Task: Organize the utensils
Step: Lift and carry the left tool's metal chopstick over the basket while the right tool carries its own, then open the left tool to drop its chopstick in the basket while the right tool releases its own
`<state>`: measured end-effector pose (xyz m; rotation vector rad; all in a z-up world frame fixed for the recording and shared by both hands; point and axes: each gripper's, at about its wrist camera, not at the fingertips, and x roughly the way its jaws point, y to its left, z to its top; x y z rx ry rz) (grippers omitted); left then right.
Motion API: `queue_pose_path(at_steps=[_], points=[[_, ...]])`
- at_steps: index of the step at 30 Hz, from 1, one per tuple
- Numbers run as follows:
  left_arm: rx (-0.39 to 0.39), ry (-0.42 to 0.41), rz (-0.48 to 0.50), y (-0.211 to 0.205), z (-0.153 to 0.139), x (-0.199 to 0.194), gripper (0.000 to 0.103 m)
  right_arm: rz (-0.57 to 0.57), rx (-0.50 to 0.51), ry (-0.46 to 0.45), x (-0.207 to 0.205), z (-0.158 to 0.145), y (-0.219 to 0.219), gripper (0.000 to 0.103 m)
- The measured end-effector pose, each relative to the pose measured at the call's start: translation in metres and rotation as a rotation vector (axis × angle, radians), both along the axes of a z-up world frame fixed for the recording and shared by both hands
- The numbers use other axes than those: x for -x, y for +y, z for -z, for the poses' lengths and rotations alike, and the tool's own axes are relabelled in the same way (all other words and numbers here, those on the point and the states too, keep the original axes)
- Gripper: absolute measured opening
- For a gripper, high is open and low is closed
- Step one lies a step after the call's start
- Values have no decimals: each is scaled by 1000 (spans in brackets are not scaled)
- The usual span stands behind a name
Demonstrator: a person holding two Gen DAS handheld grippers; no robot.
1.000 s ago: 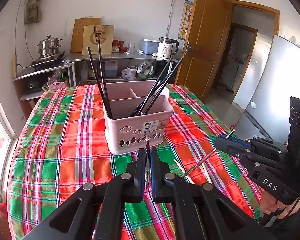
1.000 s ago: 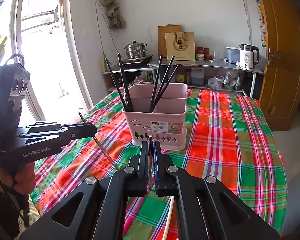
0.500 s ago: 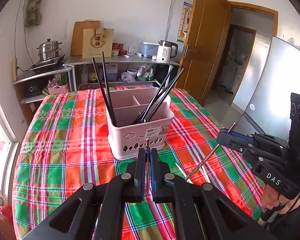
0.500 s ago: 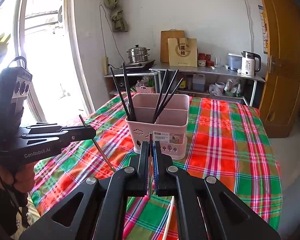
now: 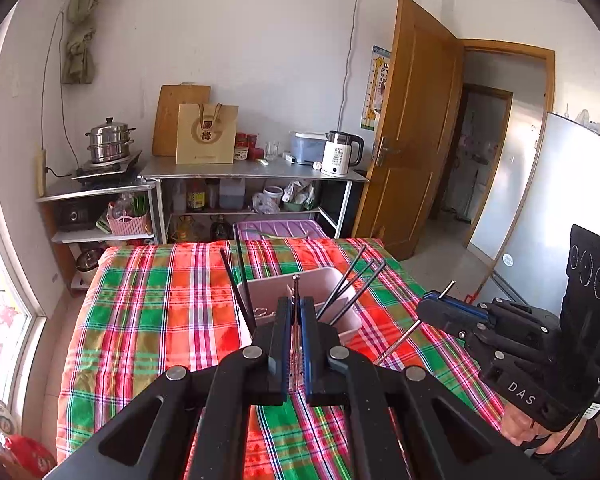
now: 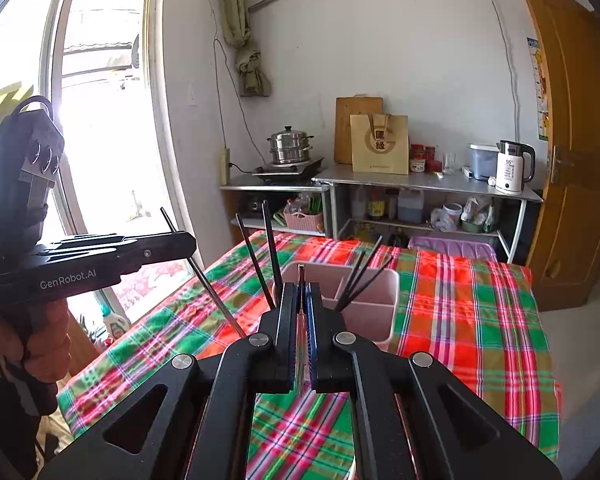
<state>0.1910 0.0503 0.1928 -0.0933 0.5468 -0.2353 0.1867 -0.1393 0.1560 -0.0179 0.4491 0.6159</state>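
A pink utensil basket (image 5: 300,286) (image 6: 374,292) stands on the plaid tablecloth with several black chopsticks (image 5: 350,284) (image 6: 260,260) leaning in its compartments. My left gripper (image 5: 295,308) is shut on a thin metal chopstick (image 5: 295,292) that points up, just in front of and above the basket. From the right wrist view the left gripper (image 6: 180,240) holds that chopstick (image 6: 208,284) slanting down. My right gripper (image 6: 303,300) is shut on another metal chopstick (image 6: 300,276). In the left wrist view it (image 5: 432,304) is to the right, chopstick (image 5: 400,342) slanting down.
The table (image 5: 140,320) has its far edge near a steel shelf unit (image 5: 256,176) with a kettle, pot and paper bag. A purple bin (image 5: 278,228) sits behind the table. A wooden door (image 5: 416,128) stands open at right; a window (image 6: 100,120) at left.
Both grippers have risen and tilted up with their chopsticks still held. The basket now sits lower in both views.
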Motion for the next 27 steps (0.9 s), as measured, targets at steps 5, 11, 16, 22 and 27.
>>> queue_pose_path(at_steps=[5,11,16,22,27], points=[[-1,-32,-11,2,-14,-17,4,16,-12,-44,-14,-16,9,4],[-1,-35,-32,7,-12,-45,4,54,-16,-55,-36,-21,17,4],[9,-6,-34,11,4,-63,4,68,-19,-34,-53,-12,23,4],[-7,41,-19,7,32,-76,4,65,0,22,-64,13,27,4],[-13,86,-2,4,55,-83,4,52,22,61,-63,33,31,4]])
